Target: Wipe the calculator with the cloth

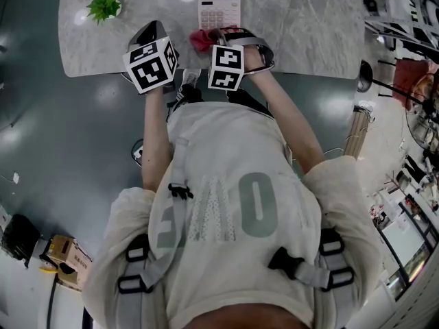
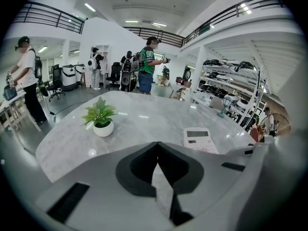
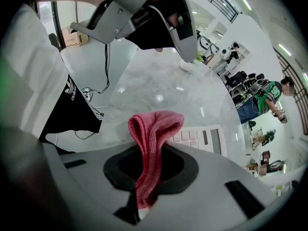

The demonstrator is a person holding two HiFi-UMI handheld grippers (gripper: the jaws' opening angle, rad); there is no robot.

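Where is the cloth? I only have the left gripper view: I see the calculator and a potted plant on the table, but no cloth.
Observer: The pink cloth is clamped in the right gripper, and a folded end sticks out past its jaws.
Operator: Is it on the calculator?
Observer: Not on top. In the head view it sits at the near edge of the calculator, by the left corner. I cannot tell whether it touches.
Operator: Where is my left gripper relative to that?
Observer: The head view shows the left gripper shut and empty over the table edge, between the plant and the calculator.
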